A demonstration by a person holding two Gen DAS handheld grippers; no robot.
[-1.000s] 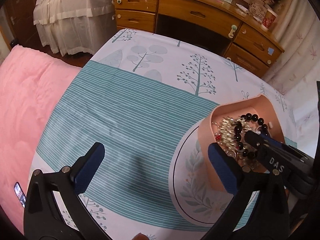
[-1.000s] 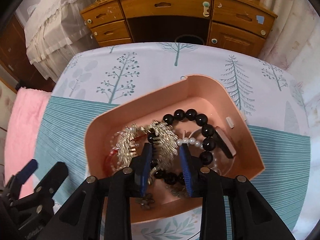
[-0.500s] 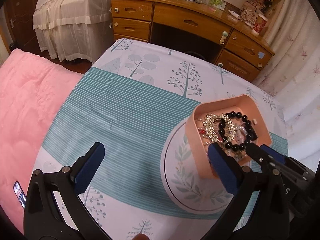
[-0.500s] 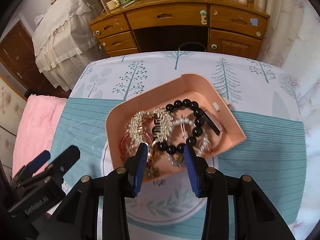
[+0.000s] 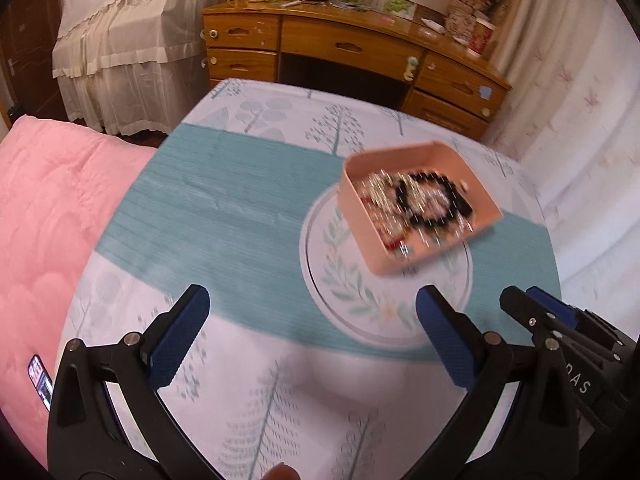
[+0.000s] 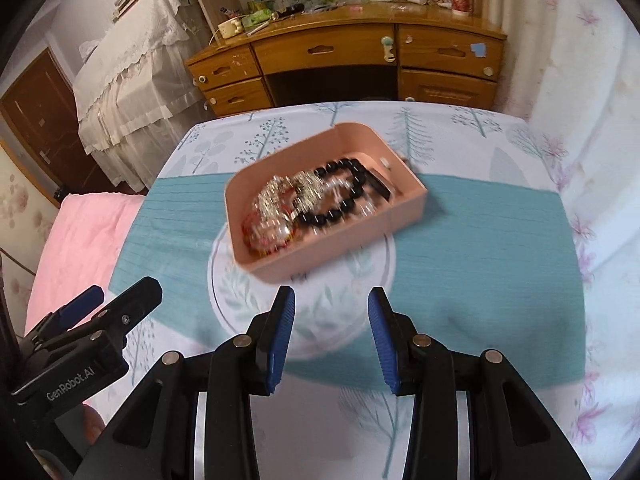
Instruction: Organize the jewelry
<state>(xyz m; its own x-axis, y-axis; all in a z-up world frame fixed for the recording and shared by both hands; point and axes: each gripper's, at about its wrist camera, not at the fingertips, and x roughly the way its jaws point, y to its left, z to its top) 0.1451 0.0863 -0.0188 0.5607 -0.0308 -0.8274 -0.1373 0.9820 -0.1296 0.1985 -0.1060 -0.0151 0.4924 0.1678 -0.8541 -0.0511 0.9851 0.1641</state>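
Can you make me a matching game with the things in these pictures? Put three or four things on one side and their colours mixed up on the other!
Things:
1. tray
2. round bead bracelet
3. quilt
4. desk

Colours:
A. black
B. brown wood
C. peach
D. bright pink

Pairs: 1-C, 2-A, 3-D, 4-B

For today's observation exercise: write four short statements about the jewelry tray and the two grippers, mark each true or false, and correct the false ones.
1. The pink tray holds a black bead bracelet. True.
2. The right gripper is carrying a bracelet. False: nothing is between its fingers.
3. The left gripper is open and empty. True.
4. The tray sits on the wooden desk. False: it rests on the patterned cloth, partly over a printed circle.
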